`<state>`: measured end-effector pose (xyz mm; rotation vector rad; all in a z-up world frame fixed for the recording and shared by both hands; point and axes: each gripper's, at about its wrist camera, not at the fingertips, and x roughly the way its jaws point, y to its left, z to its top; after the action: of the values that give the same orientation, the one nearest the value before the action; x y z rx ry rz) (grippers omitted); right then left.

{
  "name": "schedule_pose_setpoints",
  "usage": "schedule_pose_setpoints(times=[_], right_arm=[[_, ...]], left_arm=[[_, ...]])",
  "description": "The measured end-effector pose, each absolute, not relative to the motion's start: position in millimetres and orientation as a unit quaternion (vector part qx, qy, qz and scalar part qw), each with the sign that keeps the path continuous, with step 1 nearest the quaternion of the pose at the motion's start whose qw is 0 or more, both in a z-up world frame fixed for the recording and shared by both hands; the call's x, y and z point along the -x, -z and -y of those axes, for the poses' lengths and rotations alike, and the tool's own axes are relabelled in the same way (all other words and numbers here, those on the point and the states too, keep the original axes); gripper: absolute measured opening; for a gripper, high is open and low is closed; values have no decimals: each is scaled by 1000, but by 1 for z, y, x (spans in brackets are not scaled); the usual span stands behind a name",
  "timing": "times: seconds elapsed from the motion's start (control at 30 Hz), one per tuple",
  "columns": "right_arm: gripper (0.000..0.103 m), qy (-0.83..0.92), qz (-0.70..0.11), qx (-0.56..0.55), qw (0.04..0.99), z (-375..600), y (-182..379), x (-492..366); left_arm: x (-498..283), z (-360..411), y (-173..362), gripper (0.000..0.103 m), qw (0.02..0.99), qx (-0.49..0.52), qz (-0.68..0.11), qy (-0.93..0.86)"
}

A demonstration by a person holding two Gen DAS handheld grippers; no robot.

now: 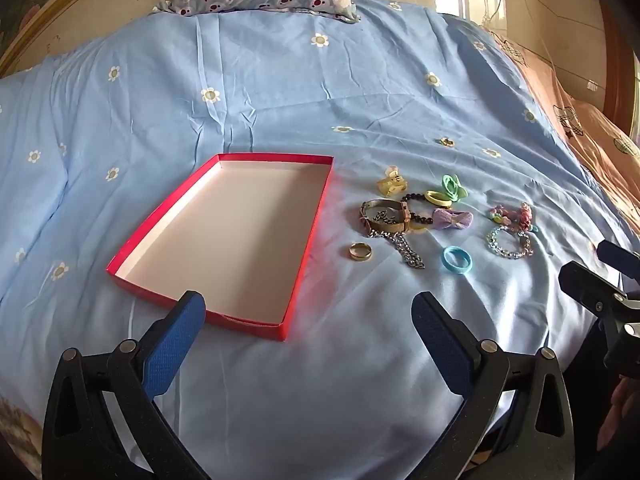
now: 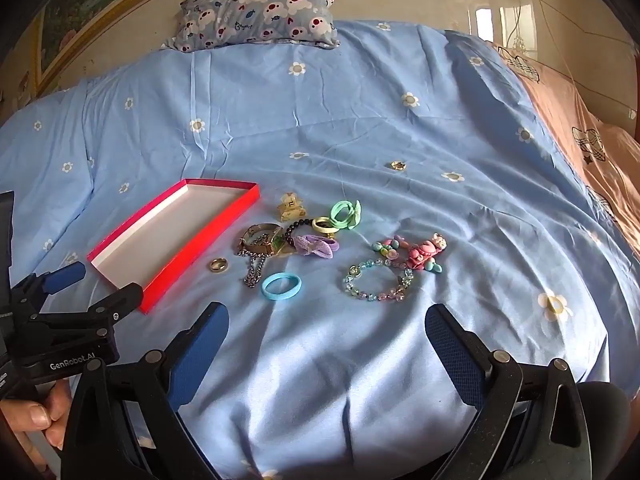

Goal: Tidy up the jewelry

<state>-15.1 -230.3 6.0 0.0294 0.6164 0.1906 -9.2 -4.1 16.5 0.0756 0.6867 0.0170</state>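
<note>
I judged the right gripper (image 2: pixel 326 354) nearer the jewelry: the bead bracelet (image 2: pixel 378 282) lay just above its spread, empty jaws at frame centre, the blue band (image 2: pixel 281 286) up-left. My left gripper (image 1: pixel 308 340), also wide apart and empty, faced the empty red tray (image 1: pixel 276 326).

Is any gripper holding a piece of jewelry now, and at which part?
Nothing is held. The left gripper and right gripper are both open above the sheet, with no jewelry between their fingers.
</note>
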Motion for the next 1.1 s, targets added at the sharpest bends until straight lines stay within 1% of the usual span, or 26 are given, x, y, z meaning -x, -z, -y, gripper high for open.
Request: schedule_pose_setpoints(times=[0.63,0.73,0.87,1.1], right_arm=[[100,-108,-280,-23,954,234,-12,21],[100,-106,-290,-17,951,231,-11,20],[100,-106,-278,-13,955,230,-11,21],[100,-107,-290,-15,951,230,-10,19]], left_arm=[[15,6,-24,103,948,-38,-317,-9],[14,6,-25,103,948,-38,-317,-8],[17,6,-23,103,948,-38,-317,-9],[16,8,-24,103,947,-37,-319,-10]])
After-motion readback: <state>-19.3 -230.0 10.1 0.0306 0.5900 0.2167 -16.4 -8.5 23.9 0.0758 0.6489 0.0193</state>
